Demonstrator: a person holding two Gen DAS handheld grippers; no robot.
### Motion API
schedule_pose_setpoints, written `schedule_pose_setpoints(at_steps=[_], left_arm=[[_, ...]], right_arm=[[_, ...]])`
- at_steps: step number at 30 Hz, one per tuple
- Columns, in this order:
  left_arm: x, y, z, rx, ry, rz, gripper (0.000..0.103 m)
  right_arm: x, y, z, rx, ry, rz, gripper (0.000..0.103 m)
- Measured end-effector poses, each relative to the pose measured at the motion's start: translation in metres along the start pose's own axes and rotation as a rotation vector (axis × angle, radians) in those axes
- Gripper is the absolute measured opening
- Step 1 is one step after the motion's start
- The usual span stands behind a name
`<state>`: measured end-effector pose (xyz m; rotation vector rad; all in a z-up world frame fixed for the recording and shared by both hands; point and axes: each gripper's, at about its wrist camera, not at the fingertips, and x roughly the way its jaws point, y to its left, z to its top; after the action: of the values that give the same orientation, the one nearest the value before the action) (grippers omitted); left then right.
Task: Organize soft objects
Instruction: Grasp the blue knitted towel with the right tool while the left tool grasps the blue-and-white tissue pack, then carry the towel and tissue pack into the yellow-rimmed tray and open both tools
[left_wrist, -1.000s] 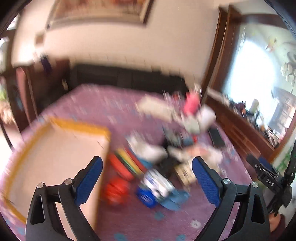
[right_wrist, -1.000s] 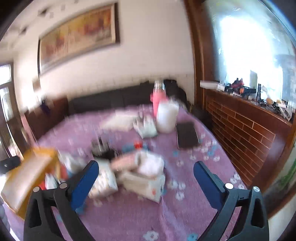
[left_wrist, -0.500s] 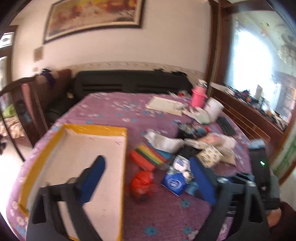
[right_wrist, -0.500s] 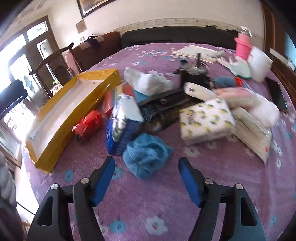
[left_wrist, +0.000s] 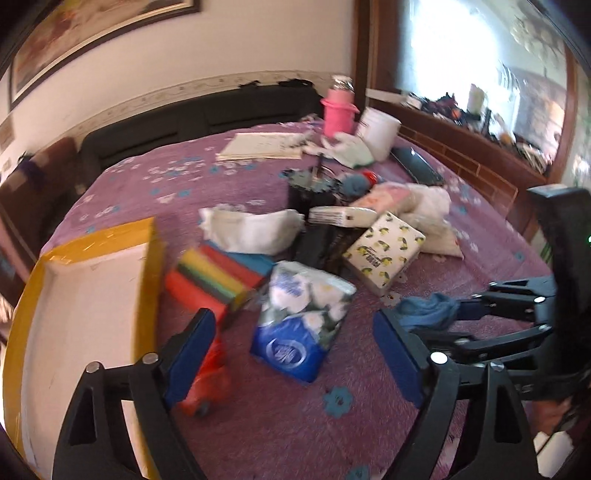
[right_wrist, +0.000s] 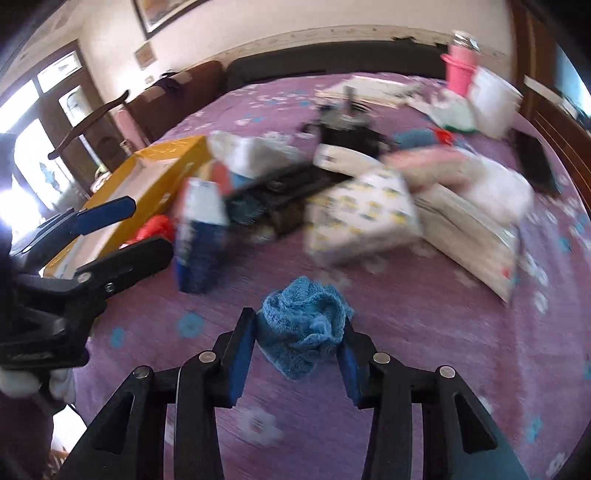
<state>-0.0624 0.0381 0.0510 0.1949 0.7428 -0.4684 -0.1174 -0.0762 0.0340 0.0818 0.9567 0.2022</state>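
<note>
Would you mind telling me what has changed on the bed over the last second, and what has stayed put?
Both grippers dropped toward the pile. The right gripper moved onto the blue knitted cloth, its jaws closing from wide open, pads now at the cloth's sides. The left gripper came down over the blue tissue pack, holding nothing, its jaws opening. The yellow tray and the pile kept their places.

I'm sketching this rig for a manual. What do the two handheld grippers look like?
Both match: the left gripper and right gripper have black plastic fingers with triangular cut-outs, silver rivets and flat blue pads. White lettering marks the left body, and a green light glows on the right one's.
</note>
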Motion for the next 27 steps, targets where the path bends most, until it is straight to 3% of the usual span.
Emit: schedule_pose_setpoints(at_steps=[6,7,8,10,13,18,23,27], left_arm=[[0.04,-0.019,0.009,0.092,0.064,0.044,0.087],[0.043,-0.021,0.009,0.097,0.075,0.04,0.077],[0.043,-0.021,0.009,0.088,0.081,0.028,0.051],[0.038,-0.016,0.009,0.051,0.081,0.004,0.049],[0.016,0.0,0.008,-0.046,0.046,-0.072,0.042],[-0.046,0.041,0.004,-0.241,-0.051,-0.205,0.042],[-0.126,0.093,0.004,-0.398,-0.184,-0.323,0.042],[-0.164,0.133,0.012,-0.466,-0.24,-0.333,0.043]], right_arm=[[-0.008,-0.007,-0.002,0.016,-0.012,0.032,0.045],[-0.011,-0.005,-0.003,0.012,-0.015,0.037,0.045],[-0.014,-0.002,-0.003,0.006,-0.023,0.044,0.045],[-0.017,0.003,-0.003,-0.004,-0.032,0.049,0.045],[-0.022,0.017,-0.001,-0.028,-0.051,0.052,0.045],[-0.037,0.037,0.003,-0.049,-0.078,0.114,0.045],[-0.068,0.072,0.021,-0.095,-0.135,0.293,0.046],[-0.086,0.1,0.049,-0.108,-0.163,0.438,0.046]])
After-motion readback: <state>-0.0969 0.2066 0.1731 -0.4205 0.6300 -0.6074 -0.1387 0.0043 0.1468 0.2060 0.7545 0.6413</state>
